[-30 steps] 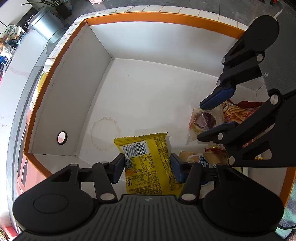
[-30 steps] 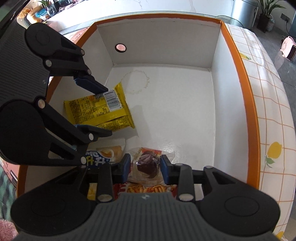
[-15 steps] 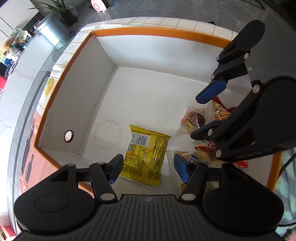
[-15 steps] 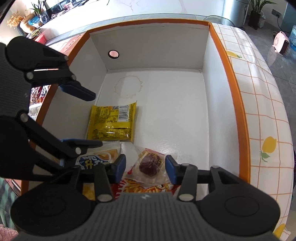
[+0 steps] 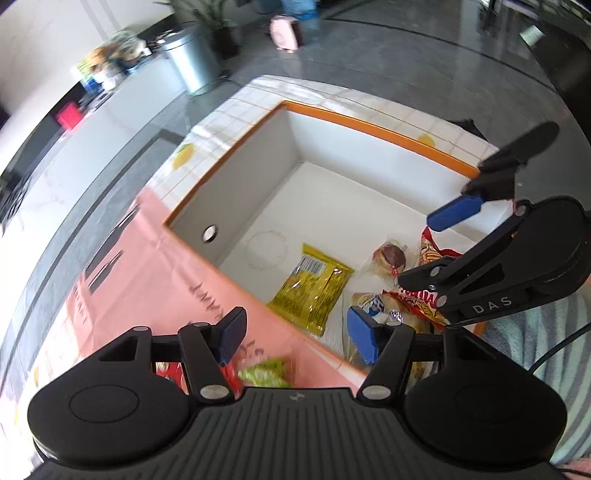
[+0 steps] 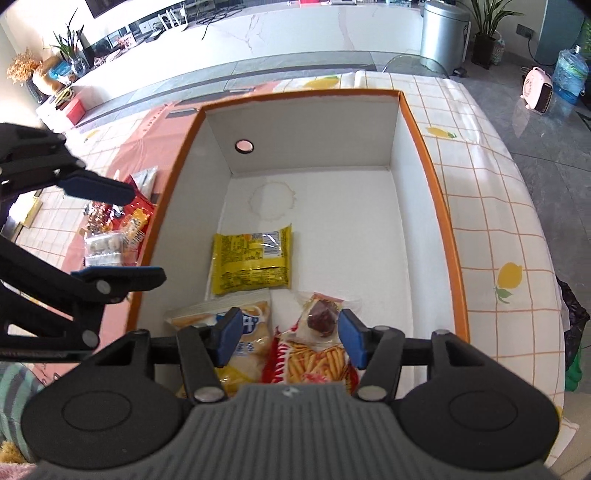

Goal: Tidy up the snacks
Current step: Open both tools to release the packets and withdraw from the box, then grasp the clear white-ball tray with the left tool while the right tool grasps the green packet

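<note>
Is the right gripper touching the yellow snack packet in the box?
Apart. In the right wrist view the right gripper, jaws opening, hangs above nearer snacks; the yellow packet lies flat farther in, with bare box floor around it.

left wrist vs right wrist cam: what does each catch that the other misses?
Left wrist only: a green packet on the pink cloth just outside the box, under the left tongs.

Right wrist only: the pile of snacks still outside, the water jug, and the right tongs from behind, opening above the snacks with nothing between the pads.

Both: the orange-rimmed box, yellow packet, dark pastry, fries bag, bread packet, metal bin, pink heater.
</note>
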`<state>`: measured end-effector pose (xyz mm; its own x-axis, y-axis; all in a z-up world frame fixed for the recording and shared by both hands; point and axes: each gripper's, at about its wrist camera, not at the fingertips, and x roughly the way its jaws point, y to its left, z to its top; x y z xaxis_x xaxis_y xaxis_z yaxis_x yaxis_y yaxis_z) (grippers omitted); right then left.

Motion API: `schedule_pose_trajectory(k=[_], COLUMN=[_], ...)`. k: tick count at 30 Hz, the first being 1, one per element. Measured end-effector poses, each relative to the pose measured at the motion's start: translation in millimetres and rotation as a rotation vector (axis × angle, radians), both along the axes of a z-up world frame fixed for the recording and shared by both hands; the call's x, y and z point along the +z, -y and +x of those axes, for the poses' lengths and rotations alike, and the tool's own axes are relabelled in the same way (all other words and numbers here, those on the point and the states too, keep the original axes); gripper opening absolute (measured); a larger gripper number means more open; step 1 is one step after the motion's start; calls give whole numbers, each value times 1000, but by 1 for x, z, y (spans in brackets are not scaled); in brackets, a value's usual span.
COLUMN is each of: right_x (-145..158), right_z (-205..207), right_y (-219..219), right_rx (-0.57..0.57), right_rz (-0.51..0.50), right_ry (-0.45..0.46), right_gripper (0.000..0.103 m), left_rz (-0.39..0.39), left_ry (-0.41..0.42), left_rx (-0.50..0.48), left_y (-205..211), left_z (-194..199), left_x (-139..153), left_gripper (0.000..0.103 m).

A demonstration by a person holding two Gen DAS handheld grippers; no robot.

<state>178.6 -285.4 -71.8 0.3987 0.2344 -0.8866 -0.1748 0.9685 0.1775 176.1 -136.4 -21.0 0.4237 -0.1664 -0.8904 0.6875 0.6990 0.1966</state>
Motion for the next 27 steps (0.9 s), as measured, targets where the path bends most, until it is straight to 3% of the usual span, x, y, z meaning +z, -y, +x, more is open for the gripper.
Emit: schedule_pose_trajectory(k=[7,16,23,27], right_x=[28,58,67,57], right_z=[-36,-83,-118,-131], right_y=[-19,-54,-97,-123], right_rx=[-20,-51,-56,-57], right_rz=[-9,57,116,128], right_ry=[78,216,344,404], right_gripper=[59,60,61,61], left_rz=[-97,-268,-389,-395], left_ry=[84,181,248,252], left_rx=[167,351,501,519], left_y=[-49,-104,-150,-169], left_z=[-38,-87,-112,-115], left_x=[31,57,55,44], left_gripper=[74,74,73,73])
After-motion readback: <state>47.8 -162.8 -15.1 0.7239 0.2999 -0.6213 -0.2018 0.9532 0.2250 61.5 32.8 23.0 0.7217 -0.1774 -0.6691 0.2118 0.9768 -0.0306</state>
